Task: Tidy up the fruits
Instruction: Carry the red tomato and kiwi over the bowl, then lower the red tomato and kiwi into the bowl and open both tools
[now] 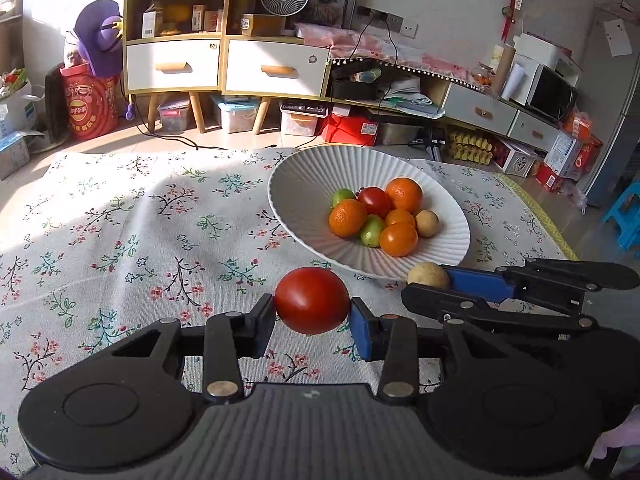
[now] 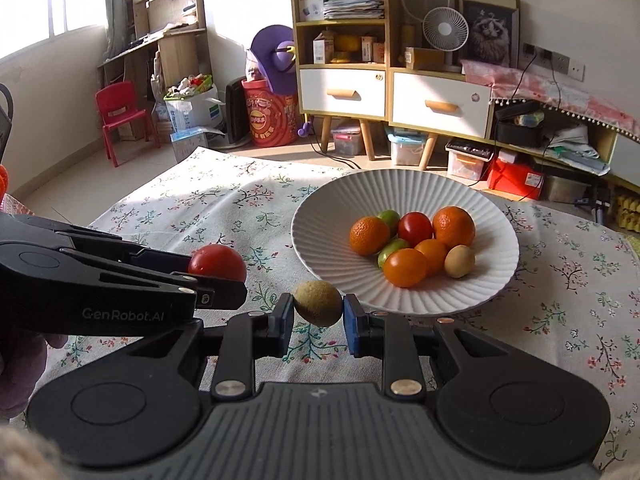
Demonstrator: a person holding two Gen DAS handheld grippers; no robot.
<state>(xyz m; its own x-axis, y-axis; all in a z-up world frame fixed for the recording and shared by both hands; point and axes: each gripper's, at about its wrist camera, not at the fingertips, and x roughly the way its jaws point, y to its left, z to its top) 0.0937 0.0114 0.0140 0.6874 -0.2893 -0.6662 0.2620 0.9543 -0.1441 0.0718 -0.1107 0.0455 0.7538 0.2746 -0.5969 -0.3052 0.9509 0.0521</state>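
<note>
My left gripper is shut on a red tomato and holds it above the floral cloth, near the front rim of the white ribbed bowl. My right gripper is shut on a small tan round fruit, just in front of the bowl. The bowl holds several fruits: oranges, a red tomato, green fruits and a tan one. The right gripper shows in the left wrist view with its tan fruit. The left gripper shows in the right wrist view with its tomato.
The table is covered by a floral tablecloth. Beyond its far edge stand a wooden drawer cabinet, a red bucket, storage boxes on the floor and a red child's chair.
</note>
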